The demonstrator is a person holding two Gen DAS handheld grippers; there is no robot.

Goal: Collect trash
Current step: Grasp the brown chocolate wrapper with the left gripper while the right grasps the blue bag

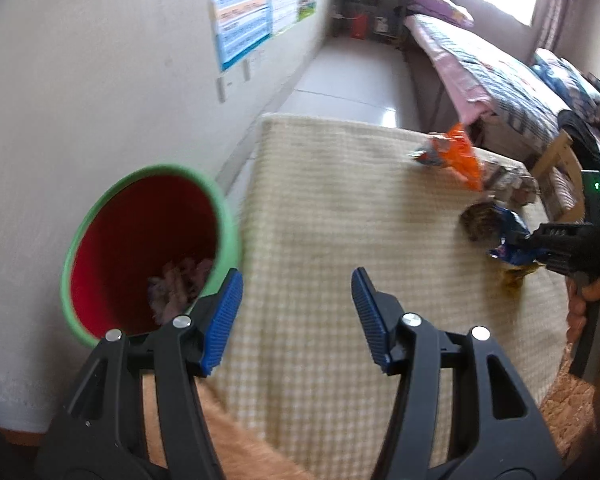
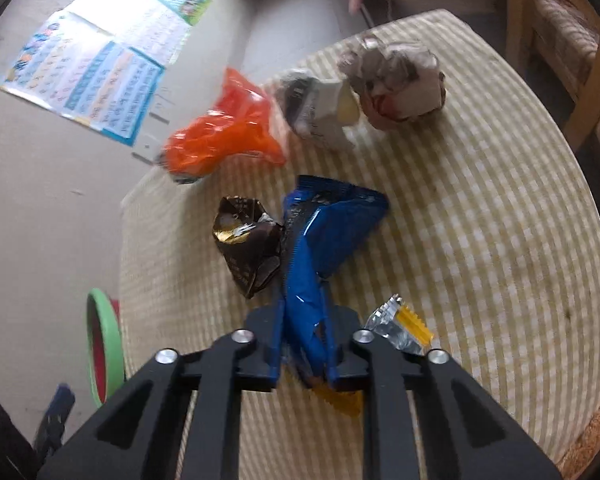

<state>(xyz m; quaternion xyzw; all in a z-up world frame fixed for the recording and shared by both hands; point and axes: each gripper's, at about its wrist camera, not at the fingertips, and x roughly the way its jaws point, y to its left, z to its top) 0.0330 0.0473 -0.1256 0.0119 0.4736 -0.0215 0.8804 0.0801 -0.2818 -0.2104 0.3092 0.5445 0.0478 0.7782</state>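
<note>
My right gripper (image 2: pixel 302 308) is shut on a blue wrapper (image 2: pixel 328 224) above the checked table (image 2: pixel 480 220); it also shows in the left wrist view (image 1: pixel 512 240). A dark brown wrapper (image 2: pixel 248 244), an orange wrapper (image 2: pixel 224 136), a grey-white carton (image 2: pixel 320 108), a crumpled paper ball (image 2: pixel 400 80) and a silver-yellow wrapper (image 2: pixel 404 324) lie on the table. My left gripper (image 1: pixel 296 312) is open and empty, beside the red bin with a green rim (image 1: pixel 148 240), which holds some crumpled trash.
The bin stands on the floor at the table's left edge by the wall. A wooden chair (image 2: pixel 560 40) stands at the table's far right. A bed (image 1: pixel 480 68) lies beyond it. Posters (image 1: pixel 244 12) hang on the wall.
</note>
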